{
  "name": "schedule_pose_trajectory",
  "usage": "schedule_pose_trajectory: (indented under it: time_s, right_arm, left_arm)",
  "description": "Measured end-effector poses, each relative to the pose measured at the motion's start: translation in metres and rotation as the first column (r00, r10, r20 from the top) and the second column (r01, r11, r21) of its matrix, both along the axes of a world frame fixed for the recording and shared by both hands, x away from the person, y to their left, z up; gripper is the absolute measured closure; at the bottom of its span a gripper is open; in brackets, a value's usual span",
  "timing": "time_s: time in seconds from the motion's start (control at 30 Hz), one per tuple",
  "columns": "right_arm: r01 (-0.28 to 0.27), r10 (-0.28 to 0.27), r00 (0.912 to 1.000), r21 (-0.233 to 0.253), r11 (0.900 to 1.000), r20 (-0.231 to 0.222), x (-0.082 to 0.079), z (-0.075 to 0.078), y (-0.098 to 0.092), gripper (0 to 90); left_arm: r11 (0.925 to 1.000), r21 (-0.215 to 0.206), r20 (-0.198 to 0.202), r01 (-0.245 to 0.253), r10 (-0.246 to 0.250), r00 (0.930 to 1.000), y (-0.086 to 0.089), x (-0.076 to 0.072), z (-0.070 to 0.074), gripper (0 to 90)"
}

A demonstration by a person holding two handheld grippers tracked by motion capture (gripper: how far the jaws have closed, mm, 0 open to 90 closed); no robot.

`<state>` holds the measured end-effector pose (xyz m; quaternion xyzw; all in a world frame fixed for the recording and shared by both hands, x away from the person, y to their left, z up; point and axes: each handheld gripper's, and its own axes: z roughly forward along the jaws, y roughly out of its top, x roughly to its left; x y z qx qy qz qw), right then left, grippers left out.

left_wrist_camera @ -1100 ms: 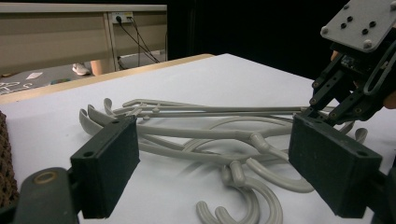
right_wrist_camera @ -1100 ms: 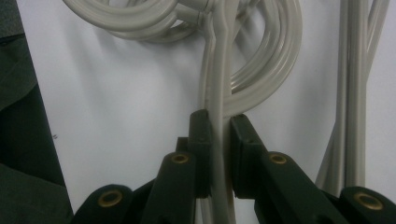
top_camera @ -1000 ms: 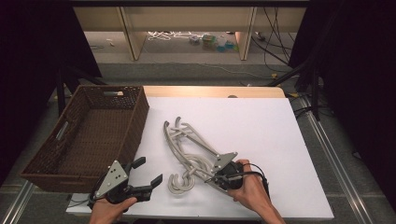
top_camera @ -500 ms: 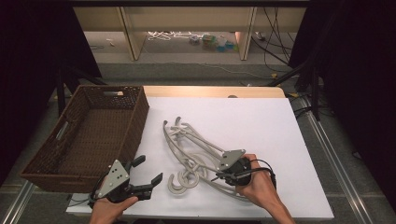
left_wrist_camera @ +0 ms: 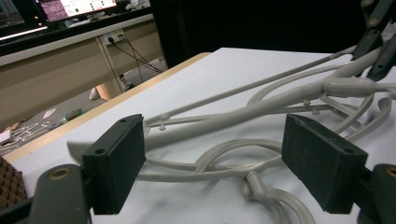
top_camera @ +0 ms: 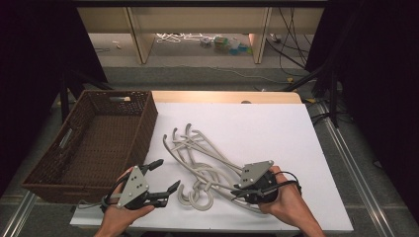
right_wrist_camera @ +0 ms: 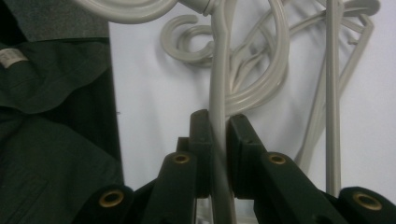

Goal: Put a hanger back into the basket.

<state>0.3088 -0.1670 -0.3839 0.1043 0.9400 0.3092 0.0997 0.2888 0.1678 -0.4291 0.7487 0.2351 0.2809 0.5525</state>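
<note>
White table (top_camera: 276,133) with one wicker basket (top_camera: 94,143), tangled grey hangers (top_camera: 207,163); left hand-held gripper (top_camera: 160,177) spread, right hand-held gripper (top_camera: 237,190) pinching a hanger.

A lab or recording room: black curtains (top_camera: 29,54) close off both sides, metal rails (top_camera: 353,170) flank the white counter (top_camera: 257,128), cables (top_camera: 291,29) trail across the floor, wooden benches (top_camera: 197,19) stand behind, and a lit monitor (left_wrist_camera: 74,7) glows beyond.
</note>
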Motion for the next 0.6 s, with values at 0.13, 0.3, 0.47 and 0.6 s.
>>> schedule_pose_trajectory:
  time_s: [0.13, 0.3, 0.47, 0.6]
  right_arm:
    - [-0.030, 0.030, 0.9994, -0.002, 1.000, -0.014, -0.006, 0.001, 0.003, 82.0]
    - [-0.053, 0.054, 0.9982, 0.008, 0.999, -0.025, -0.010, 0.005, 0.005, 82.0]
    - [-0.071, 0.071, 0.9969, 0.013, 0.997, -0.033, -0.011, 0.007, 0.007, 82.0]
    - [-0.085, 0.085, 0.9956, 0.012, 0.996, -0.039, -0.012, 0.008, 0.008, 82.1]
  left_arm:
    - [0.9972, 0.067, 0.030, 0.034, -0.036, 0.9989, -0.007, 0.000, 0.002, 22.3]
    - [0.9872, 0.126, 0.017, 0.098, -0.101, 0.9948, -0.015, -0.001, 0.002, 23.7]
    - [0.9746, 0.185, 0.019, 0.126, -0.132, 0.9911, -0.021, 0.000, 0.002, 24.1]
    - [0.9578, 0.234, 0.035, 0.167, -0.180, 0.9831, -0.025, 0.000, 0.003, 27.5]
